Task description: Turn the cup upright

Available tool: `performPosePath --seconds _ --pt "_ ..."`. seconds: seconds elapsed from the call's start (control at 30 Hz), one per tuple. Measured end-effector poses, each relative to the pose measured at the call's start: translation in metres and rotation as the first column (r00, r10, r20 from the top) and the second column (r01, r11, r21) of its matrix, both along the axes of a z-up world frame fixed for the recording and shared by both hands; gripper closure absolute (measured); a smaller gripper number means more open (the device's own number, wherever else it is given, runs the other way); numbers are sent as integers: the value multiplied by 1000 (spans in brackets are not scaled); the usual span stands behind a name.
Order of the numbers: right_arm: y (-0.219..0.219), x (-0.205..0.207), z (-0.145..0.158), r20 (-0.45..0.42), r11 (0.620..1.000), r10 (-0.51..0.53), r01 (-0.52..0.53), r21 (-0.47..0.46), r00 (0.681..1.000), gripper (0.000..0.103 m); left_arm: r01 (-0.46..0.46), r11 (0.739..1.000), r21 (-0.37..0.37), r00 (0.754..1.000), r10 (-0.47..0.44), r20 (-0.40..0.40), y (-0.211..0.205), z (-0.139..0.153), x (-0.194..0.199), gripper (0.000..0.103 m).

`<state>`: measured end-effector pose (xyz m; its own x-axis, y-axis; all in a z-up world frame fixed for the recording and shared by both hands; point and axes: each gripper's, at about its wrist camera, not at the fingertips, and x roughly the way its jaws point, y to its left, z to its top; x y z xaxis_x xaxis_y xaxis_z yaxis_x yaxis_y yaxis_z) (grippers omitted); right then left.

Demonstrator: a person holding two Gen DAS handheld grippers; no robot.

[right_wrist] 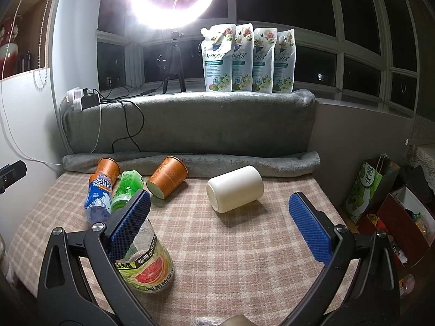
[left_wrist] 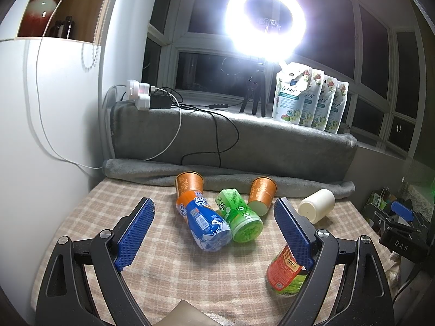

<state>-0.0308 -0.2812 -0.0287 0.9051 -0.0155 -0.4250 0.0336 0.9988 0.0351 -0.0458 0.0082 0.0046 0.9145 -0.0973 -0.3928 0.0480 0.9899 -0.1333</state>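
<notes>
A cream cup (right_wrist: 235,188) lies on its side on the checked cloth; it also shows at the right in the left wrist view (left_wrist: 316,206). An orange paper cup (left_wrist: 261,195) (right_wrist: 168,180) lies tipped on its side near the back. A second orange cup (left_wrist: 188,183) (right_wrist: 108,167) lies at the back left, partly behind a bottle. My left gripper (left_wrist: 214,235) is open and empty, in front of the bottles. My right gripper (right_wrist: 218,226) is open and empty, just in front of the cream cup, not touching it.
A blue Arctic Ocean bottle (left_wrist: 202,224) and a green bottle (left_wrist: 239,218) lie between the orange cups. A grapefruit-label bottle (right_wrist: 146,267) (left_wrist: 286,270) lies near the front. A rolled grey blanket (right_wrist: 190,161) lines the back. Boxes and a bag (right_wrist: 372,190) stand off the right edge.
</notes>
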Motion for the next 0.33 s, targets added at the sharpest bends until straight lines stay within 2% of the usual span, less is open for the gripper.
performPosePath --seconds 0.33 --pt "0 0 0 0 1000 0 0 0 1000 0 -4 1000 -11 1000 4 -10 2 -2 4 13"
